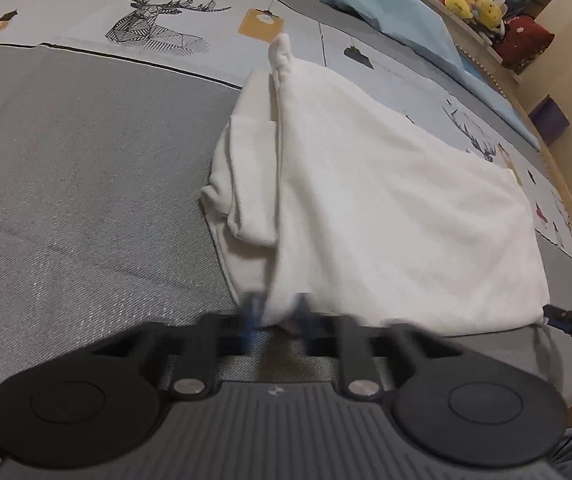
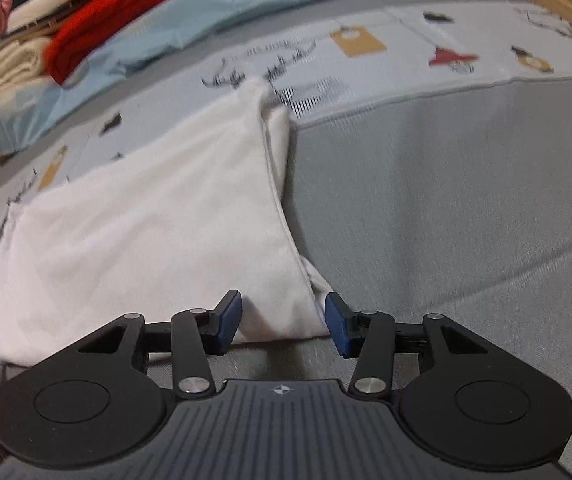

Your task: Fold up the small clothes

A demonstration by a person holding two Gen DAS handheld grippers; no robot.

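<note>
Left wrist: left tongs [image 1: 277,312] pinch white garment [image 1: 386,216]; right tongs [image 2: 283,320] spread.

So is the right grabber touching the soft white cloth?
Cannot tell. In the right wrist view the right gripper has open jaws either side of the white cloth's near corner, but no contact or gap shows plainly.

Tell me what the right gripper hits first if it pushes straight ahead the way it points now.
The right gripper is open, and the near corner of the white garment already lies between its blue pads. Going straight on, it would meet that folded cloth first, on the grey bed cover; exact depth is unclear.
</note>
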